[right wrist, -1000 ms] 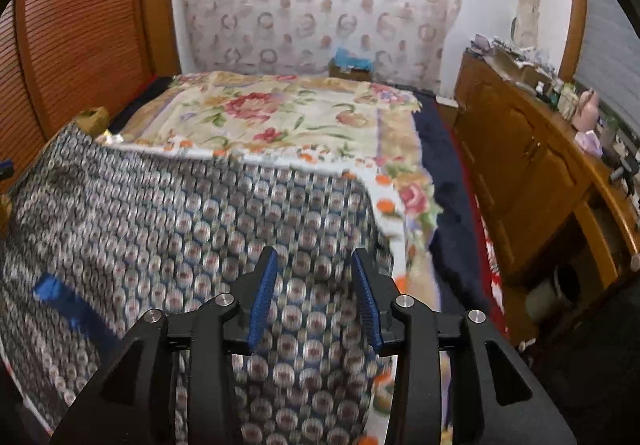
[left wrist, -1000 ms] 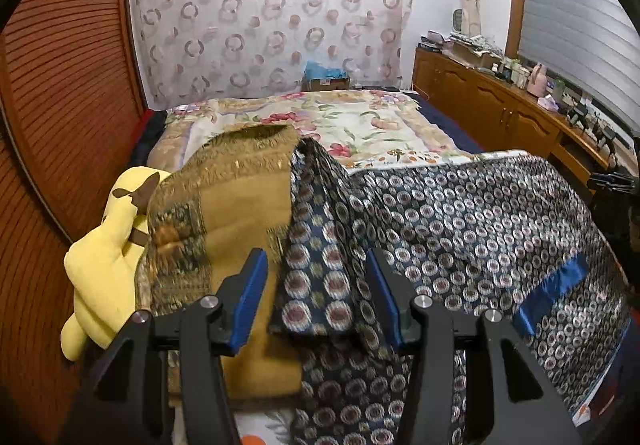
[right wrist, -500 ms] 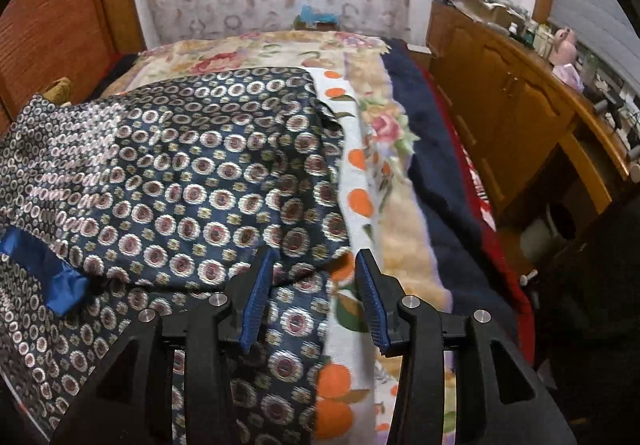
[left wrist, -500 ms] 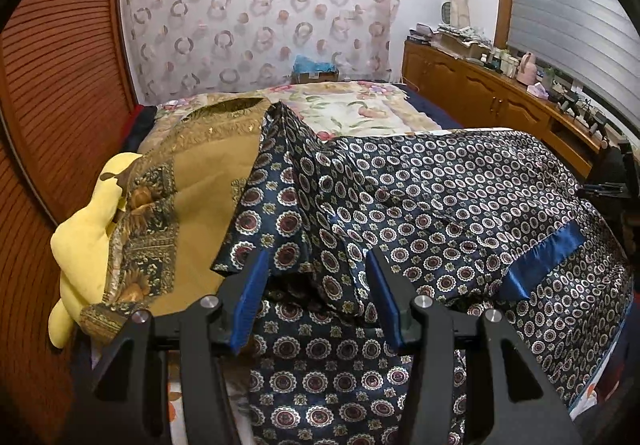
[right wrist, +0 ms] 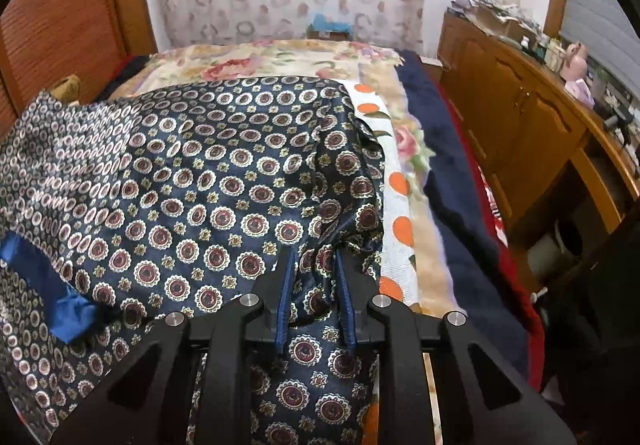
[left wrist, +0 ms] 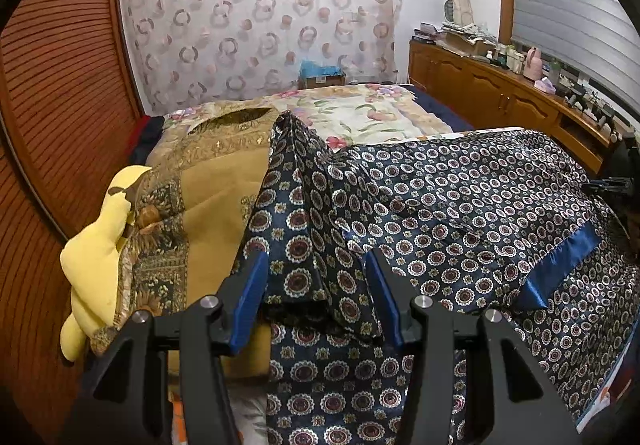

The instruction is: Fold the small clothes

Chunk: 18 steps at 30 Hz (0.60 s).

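Since half a second ago, right gripper [right wrist: 314,277] has pinched the navy medallion-print satin garment [right wrist: 224,181] at the bed's right edge; left gripper [left wrist: 316,285] gapes. Pull evenly, keeping edges aligned.

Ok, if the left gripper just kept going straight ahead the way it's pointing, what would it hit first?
The left gripper stands open with a raised fold of the navy satin garment with a medallion print already between its fingers, so it would press into that fold first. Beyond lies the floral bedspread, though depth is hard to judge.
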### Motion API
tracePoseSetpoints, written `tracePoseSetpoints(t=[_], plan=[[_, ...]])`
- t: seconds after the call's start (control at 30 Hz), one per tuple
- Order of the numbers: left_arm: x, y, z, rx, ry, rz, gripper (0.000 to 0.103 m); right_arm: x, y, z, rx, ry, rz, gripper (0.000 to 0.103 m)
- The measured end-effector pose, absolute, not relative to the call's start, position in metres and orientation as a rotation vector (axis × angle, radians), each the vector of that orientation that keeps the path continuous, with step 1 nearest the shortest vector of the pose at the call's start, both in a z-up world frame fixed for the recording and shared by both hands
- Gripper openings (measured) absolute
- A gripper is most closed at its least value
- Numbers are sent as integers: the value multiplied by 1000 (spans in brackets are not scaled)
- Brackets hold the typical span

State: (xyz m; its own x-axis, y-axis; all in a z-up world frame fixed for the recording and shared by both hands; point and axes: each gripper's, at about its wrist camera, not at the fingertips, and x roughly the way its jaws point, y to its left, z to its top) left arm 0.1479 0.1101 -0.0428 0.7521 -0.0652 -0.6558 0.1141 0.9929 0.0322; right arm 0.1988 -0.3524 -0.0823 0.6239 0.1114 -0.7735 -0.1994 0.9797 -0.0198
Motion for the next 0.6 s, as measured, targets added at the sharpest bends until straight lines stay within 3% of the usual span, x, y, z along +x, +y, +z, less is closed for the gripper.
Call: tracePoseSetpoints(t=[0.13, 0.2, 0.3, 0.4, 0.47, 0.6], plan=[[154, 108, -46, 97, 736, -85, 48, 197, -352, -83, -108, 867, 175, 19], [161, 106, -51, 124, 779, -72, 19, 197, -351, -83, -107, 866, 175, 19], [168, 103, -58, 167, 816, -56, 3, 196, -351, -84, -108, 866, 175, 19], [166, 103, -50, 148, 797, -96, 0, 196, -350, -84, -117, 864, 172, 17], [158, 104, -34, 102, 740, -132, 0, 196, -348, -83, -127, 861, 178, 8], [138, 106, 2, 32, 631, -155, 0, 187, -348, -69, -134, 783, 163, 3]])
